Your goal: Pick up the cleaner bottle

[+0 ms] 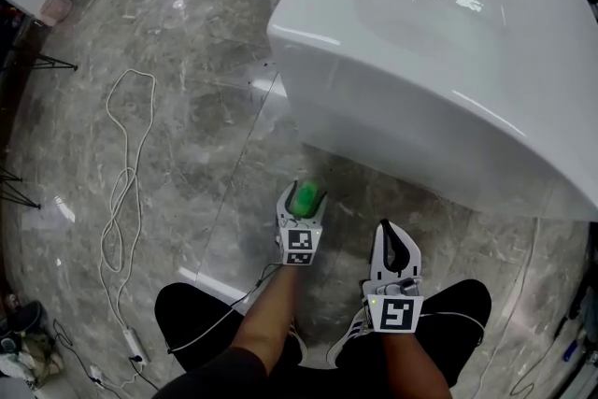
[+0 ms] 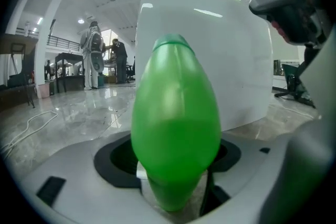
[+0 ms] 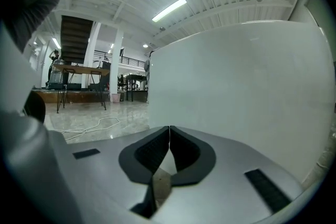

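Two tools were in my hands, low over the grey marble floor in front of the white tub. My left tool was released, its jaws standing wide, and the green cleaner bottle stood upright between them, cap upward. In the left gripper view the bottle filled the middle of the gap, with dark pad showing on either side of it, so the pads were not pressing on it. I could not tell whether its base rested on the floor. The tub's white wall rose just behind the bottle.

My right tool hung beside the left one, a little nearer to me, and was clenched on nothing: in the right gripper view its jaws met tip to tip, facing the tub wall. A white cable lay in loops on the floor, well apart to the left. My knees and shoes showed below the two tools.
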The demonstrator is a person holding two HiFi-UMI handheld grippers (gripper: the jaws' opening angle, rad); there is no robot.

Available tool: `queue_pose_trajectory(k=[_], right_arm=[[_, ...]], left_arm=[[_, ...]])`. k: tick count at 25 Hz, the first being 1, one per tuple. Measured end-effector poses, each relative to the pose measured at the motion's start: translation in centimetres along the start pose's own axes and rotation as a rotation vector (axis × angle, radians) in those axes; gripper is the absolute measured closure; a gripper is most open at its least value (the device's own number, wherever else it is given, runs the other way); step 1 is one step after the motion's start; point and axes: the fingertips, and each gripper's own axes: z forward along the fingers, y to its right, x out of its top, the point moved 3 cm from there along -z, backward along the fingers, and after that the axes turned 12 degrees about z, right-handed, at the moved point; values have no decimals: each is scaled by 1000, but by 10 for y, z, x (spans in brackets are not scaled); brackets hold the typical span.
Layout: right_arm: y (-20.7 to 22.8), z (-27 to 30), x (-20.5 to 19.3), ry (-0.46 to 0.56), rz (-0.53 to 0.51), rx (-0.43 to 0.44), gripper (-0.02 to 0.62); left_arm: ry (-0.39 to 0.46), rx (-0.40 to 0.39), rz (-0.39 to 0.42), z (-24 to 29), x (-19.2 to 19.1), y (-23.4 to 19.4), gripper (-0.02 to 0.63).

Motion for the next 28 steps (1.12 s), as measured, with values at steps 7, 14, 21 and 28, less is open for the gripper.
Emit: queue_pose_trajectory(k=[7,14,21,28], right_arm=[[-10,-5,-11,-47,1,9,578],[-12,-2,-8,-18,-8,22,578],[-2,2,-8,-31,3,-50,578],[9,8,48,28,47,-108,578]], left_arm=[[22,8,6,7,0,-4,382],[16,4,-26,9,4,-4,420],[58,-37,-44,5,49,-3,422],[107,3,-76,-18,140,-16,423]])
